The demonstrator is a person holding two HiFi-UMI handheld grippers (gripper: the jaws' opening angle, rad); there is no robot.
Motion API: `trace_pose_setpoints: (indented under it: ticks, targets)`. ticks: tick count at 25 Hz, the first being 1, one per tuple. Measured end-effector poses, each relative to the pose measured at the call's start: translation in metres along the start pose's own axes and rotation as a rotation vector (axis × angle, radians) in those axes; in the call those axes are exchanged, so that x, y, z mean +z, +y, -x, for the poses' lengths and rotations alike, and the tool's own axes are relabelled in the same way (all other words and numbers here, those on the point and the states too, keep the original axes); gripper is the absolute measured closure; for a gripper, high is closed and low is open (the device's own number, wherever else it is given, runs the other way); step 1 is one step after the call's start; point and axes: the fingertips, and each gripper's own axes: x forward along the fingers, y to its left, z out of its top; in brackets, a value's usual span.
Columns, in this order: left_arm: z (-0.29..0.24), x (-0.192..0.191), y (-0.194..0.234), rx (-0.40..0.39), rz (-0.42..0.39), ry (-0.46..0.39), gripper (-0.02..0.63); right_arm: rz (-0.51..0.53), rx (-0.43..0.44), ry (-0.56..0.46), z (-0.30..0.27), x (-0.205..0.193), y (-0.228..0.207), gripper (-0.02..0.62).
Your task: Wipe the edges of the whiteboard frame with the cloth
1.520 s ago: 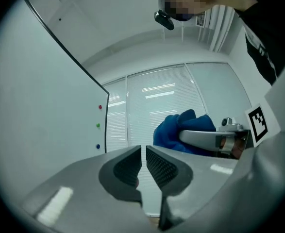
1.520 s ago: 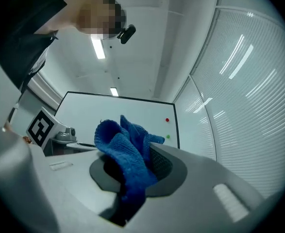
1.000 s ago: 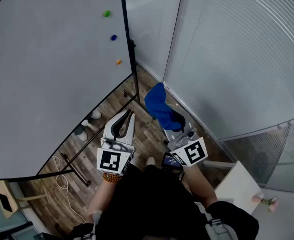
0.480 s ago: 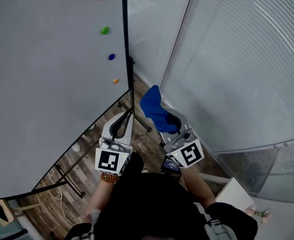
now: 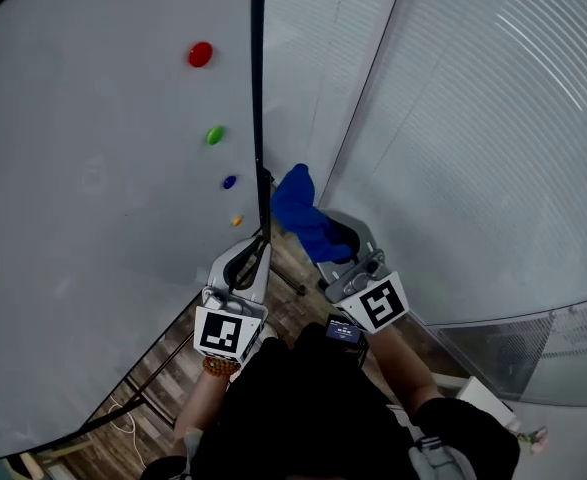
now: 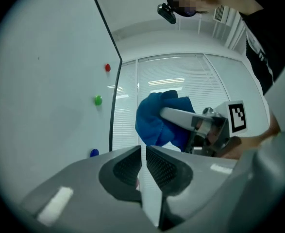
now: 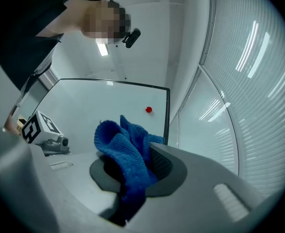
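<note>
The whiteboard (image 5: 93, 168) fills the left of the head view, and its black frame edge (image 5: 258, 88) runs down the middle. Red (image 5: 201, 54), green (image 5: 214, 135), blue (image 5: 229, 181) and orange (image 5: 236, 221) magnets sit near that edge. My right gripper (image 5: 320, 232) is shut on a bunched blue cloth (image 5: 299, 208), which lies just right of the frame, level with the lower magnets. In the right gripper view the cloth (image 7: 120, 147) spills out between the jaws (image 7: 138, 168). My left gripper (image 5: 263, 238) is shut and holds nothing; its tips are at the frame's lower part.
A glass partition with blinds (image 5: 473, 118) stands close on the right, leaving a narrow gap beside the board. Wooden floor (image 5: 163, 373) with the board's stand and a cable lies below. A white table corner (image 5: 488, 393) is at the lower right.
Both grippers have risen along the board's right edge. The cloth has moved up and left, closer to the frame. The magnets now sit lower in the view.
</note>
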Motion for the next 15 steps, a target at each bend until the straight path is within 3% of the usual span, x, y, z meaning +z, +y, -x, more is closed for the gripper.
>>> trace_pose_setpoints:
  ticks: [5,11,15]
  targets:
    - [-0.018,0.000,0.008,0.009,-0.028,0.014,0.591,0.100,0.038,-0.134,-0.045,0.043,-0.048,0.517]
    - [-0.035,0.017,0.017,0.060,-0.040,0.019,0.591,0.330,0.074,-0.310,-0.107,0.133,-0.100,0.517]
    - [-0.054,0.023,0.025,0.098,-0.028,0.006,0.591,0.366,0.127,-0.391,-0.147,0.169,-0.133,0.517]
